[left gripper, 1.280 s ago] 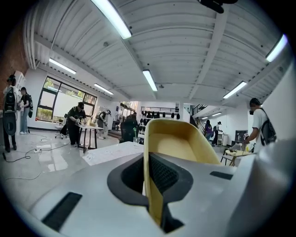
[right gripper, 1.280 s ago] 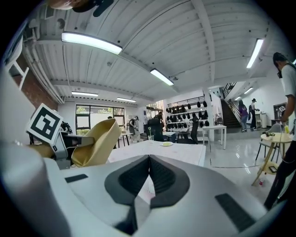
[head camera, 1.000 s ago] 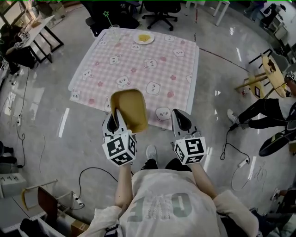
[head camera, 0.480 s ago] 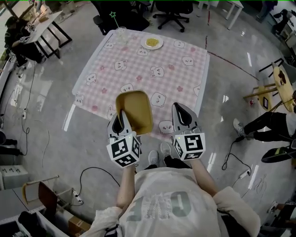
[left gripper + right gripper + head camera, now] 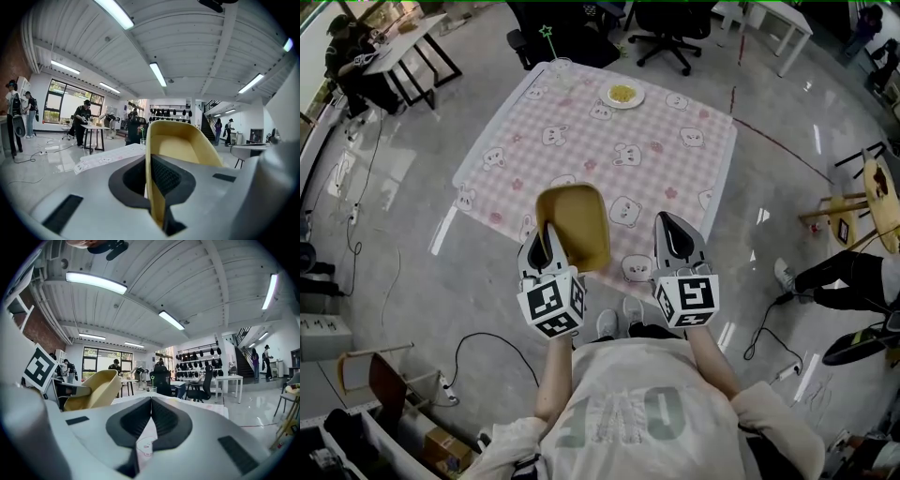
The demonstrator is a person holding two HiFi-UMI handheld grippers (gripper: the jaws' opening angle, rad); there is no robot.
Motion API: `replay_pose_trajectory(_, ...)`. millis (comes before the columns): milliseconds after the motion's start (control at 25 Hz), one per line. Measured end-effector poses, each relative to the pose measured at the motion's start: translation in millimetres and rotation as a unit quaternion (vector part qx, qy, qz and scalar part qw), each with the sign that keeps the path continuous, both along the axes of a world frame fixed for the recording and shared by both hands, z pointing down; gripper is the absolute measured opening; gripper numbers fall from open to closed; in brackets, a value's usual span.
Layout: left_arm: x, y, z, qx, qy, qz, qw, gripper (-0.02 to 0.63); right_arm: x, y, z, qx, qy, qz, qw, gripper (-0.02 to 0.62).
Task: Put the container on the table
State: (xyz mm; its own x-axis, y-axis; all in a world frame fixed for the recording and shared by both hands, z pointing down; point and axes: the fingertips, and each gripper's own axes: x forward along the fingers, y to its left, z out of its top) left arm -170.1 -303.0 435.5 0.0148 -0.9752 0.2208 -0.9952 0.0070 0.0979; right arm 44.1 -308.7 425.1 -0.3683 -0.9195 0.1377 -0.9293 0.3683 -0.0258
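- At the near edge of the cloth-covered counter (image 5: 581,141), we find the yellow container (image 5: 574,220) carried slightly further in over the last second. It is held above the cloth and not yet set down.
- The left hand-held gripper (image 5: 546,242) is clenched on the container's near wall.
- The right hand-held gripper (image 5: 673,232) is closed on nothing, just beside the container.
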Motion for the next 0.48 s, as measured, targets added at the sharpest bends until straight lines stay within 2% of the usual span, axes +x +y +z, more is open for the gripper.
replay_pose_trajectory(480,-1.8,-9.5,-5.9,0.004,-0.002,-0.01,0.9999,0.028,4.4,-2.7,2.7,-0.008,-0.008,-0.002,1.0,0.029)
